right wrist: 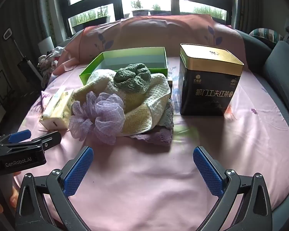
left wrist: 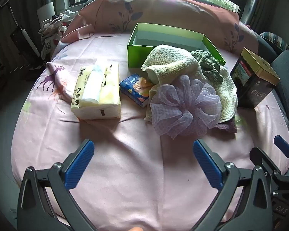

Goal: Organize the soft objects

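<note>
A lilac mesh bath pouf lies on the pink bed sheet against a pile of towels: a cream towel, a grey-green knitted cloth on top, a purple cloth underneath. An open, empty green box stands behind the pile. My left gripper is open and empty, short of the pouf. My right gripper is open and empty, short of the pile. The left gripper also shows in the right wrist view.
A yellow tissue pack and a small blue tissue packet lie left of the pile. A black and gold tea tin stands to the right. A pink pillow lies behind the box. Clothes are heaped at far left.
</note>
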Tool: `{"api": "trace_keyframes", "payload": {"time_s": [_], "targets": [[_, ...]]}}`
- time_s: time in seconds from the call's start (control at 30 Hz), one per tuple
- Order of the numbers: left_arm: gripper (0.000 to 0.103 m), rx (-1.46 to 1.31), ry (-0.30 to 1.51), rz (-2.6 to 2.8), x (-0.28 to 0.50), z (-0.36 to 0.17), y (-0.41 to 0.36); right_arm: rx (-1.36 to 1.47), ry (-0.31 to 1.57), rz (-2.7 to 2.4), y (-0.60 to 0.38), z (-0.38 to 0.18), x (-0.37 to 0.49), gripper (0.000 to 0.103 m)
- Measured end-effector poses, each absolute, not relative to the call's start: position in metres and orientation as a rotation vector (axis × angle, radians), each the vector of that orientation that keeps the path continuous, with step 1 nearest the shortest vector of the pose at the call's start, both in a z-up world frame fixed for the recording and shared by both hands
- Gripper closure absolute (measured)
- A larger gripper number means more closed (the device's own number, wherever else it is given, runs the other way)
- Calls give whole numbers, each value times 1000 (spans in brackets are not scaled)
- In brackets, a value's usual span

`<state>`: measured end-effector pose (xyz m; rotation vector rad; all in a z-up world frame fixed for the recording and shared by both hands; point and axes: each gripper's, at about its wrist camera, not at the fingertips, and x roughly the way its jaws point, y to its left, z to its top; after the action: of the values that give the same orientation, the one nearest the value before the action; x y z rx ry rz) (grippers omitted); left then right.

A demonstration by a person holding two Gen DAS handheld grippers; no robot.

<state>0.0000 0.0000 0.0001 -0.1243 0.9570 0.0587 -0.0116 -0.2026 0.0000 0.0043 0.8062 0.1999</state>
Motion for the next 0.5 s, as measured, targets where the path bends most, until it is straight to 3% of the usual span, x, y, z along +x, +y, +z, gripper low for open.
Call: {"api": "trace_keyframes", "payload": {"time_s": [0.5], "targets": [[1, -76, 953, 64, -1, -2, -7, 3, 816, 206, -203, -2, -12, 0]]}}
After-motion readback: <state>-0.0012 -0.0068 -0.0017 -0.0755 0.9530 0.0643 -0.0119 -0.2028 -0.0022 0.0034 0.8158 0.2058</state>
